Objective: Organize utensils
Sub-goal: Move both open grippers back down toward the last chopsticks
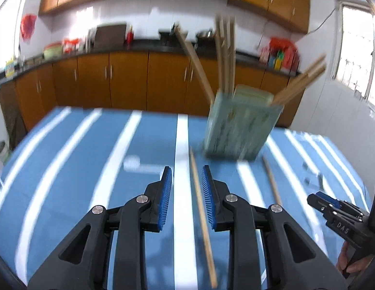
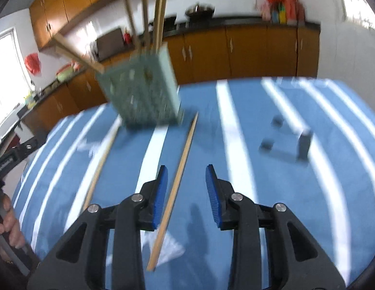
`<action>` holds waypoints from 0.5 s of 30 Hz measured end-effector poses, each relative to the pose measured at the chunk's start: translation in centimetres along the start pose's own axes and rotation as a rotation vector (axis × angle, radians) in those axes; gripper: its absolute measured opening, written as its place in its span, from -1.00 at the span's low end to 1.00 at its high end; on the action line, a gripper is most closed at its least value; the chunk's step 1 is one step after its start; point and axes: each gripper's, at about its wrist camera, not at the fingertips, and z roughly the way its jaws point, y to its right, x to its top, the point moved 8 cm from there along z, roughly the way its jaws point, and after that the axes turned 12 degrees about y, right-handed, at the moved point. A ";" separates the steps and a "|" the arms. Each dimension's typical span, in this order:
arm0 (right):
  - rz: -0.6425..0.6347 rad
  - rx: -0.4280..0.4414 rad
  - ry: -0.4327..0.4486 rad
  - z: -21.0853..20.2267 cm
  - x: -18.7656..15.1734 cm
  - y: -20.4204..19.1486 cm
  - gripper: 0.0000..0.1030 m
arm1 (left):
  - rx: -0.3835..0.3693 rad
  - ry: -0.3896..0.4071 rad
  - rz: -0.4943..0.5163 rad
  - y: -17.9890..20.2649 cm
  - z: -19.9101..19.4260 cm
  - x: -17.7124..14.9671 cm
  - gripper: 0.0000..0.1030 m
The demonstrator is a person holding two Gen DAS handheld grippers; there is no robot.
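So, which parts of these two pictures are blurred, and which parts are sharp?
Left wrist view: the left gripper is sharp; the green holder, its chopsticks and the striped cloth are smeared. Right wrist view: the right gripper is sharp; the holder and small dark objects are blurred. Both views bend straight lines near the edges.
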 end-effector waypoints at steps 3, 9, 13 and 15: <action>-0.024 0.016 -0.067 1.0 -2.8 -1.5 -0.36 | 0.005 -0.068 -0.017 -0.3 0.6 -2.8 -0.48; -0.075 -0.022 -0.106 2.1 -4.5 -2.6 -0.52 | 0.004 -0.111 -0.027 -0.2 0.9 -4.6 -0.48; -0.082 -0.061 -0.103 2.3 -4.1 -2.2 -0.81 | -0.005 -0.127 -0.026 0.0 1.3 -5.1 -0.44; -0.072 -0.073 -0.106 2.6 -3.7 -1.7 -0.84 | -0.015 -0.137 -0.022 0.4 1.3 -5.6 -0.44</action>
